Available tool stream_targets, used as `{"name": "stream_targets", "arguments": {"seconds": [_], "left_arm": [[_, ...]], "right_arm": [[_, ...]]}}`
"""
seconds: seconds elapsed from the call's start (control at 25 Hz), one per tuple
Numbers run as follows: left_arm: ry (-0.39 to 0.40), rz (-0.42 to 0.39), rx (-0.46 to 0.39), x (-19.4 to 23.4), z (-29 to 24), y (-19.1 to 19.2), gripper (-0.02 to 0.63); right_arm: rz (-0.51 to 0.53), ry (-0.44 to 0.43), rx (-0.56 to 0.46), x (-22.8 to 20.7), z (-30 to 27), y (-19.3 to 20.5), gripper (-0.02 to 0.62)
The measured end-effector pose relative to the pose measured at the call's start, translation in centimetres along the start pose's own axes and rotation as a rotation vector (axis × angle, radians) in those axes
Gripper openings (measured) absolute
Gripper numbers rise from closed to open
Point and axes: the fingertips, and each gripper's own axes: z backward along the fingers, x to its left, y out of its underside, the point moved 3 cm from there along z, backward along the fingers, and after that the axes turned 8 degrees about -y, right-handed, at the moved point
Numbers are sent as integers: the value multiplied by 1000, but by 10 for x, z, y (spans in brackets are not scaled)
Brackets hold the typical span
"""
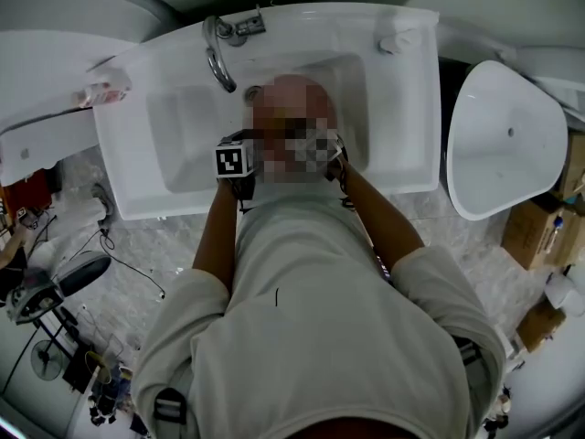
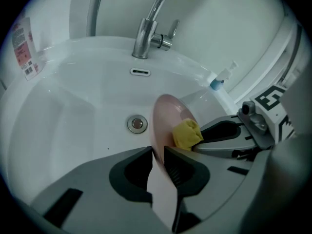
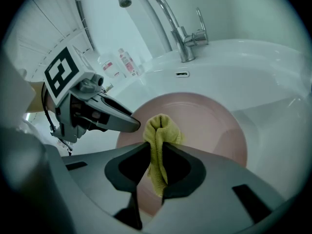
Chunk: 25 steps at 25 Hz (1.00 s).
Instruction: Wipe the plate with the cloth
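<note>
A pink plate (image 2: 165, 118) is held on edge over the white sink (image 2: 73, 111), and my left gripper (image 2: 158, 155) is shut on its near rim. In the right gripper view the plate (image 3: 209, 126) faces me. My right gripper (image 3: 156, 155) is shut on a folded yellow cloth (image 3: 158, 130), which presses against the plate's face near its left side. The cloth (image 2: 186, 134) also shows in the left gripper view, at the tip of the right gripper. In the head view, plate and cloth are hidden behind the person's head; only the left gripper's marker cube (image 1: 233, 160) shows.
A chrome faucet (image 2: 146, 33) stands at the back of the sink, above an overflow slot and the drain (image 2: 137, 124). A small spray bottle (image 2: 222, 77) sits on the sink's right rim and small bottles (image 3: 124, 62) on its left. A white tub (image 1: 507, 140) and cardboard boxes (image 1: 530, 236) stand to the right.
</note>
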Motion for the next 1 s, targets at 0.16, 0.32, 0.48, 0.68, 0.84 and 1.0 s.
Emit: {"name": "stream_targets", "arguments": {"seconds": [0.16,0.32,0.48,0.68,0.84,1.0], "left_arm": [[28,-8,22,-3,-17,3,89],[55,-31,41,-5,-34,1,87],[61,-62,44,-1,-50,-5,84],[81,-72,38,6,-63,-9,84],[105,-71,72,13,-75,0,84],[143,-58,100,20,-81,5,86]], "right_arm": [[-40,47,2,-4,10,8,75],[-70,106,5,-7,24,15,75],[-109,162,0,-9,35,21,75],[-142,216,0,-12,46,26,75],[-165,251,2,-13,51,29,75],[-190,281,-4,-13,55,32,75]]}}
